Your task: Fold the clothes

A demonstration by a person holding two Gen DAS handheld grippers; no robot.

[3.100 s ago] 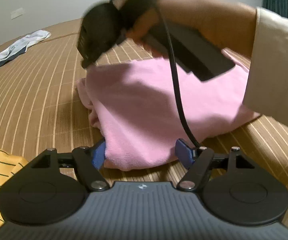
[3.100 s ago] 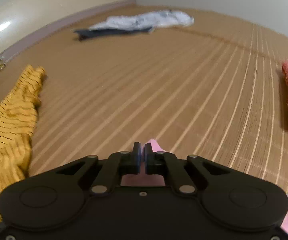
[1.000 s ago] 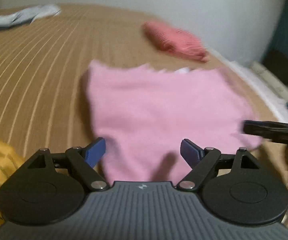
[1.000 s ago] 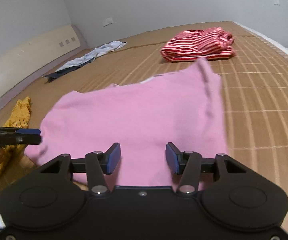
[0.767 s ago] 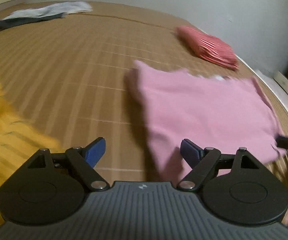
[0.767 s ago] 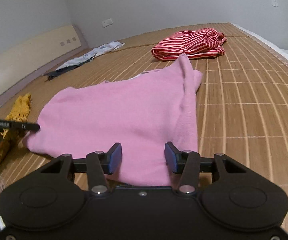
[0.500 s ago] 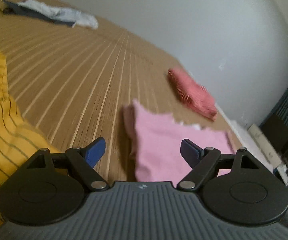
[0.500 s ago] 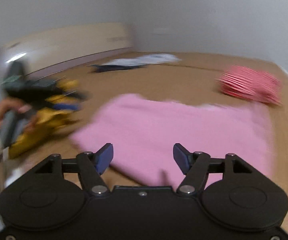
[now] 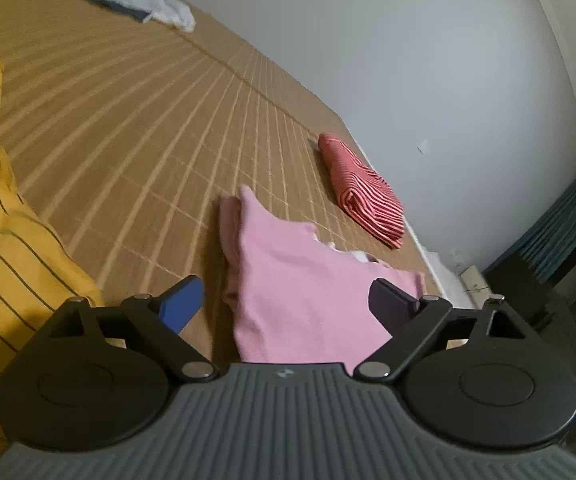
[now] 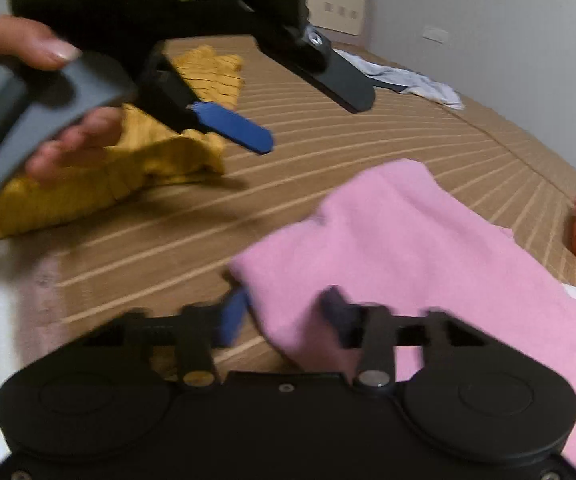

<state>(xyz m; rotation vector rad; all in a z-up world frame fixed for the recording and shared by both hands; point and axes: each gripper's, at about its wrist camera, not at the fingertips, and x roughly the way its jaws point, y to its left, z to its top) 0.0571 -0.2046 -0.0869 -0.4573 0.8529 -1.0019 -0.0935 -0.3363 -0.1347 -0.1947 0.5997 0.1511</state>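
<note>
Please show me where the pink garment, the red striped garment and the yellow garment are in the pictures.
pink garment (image 9: 304, 288): left wrist view, middle of its flat top.
red striped garment (image 9: 362, 190): left wrist view, middle of the folded stack.
yellow garment (image 10: 159, 160): right wrist view, its crumpled front part.

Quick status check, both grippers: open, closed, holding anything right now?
Left gripper: open and opening wider, holding nothing.
Right gripper: jaws closing around the near edge of the pink garment; blurred, grip not yet certain.

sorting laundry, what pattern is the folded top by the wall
Red and white stripes on the folded top, clearest in the left wrist view.
</note>
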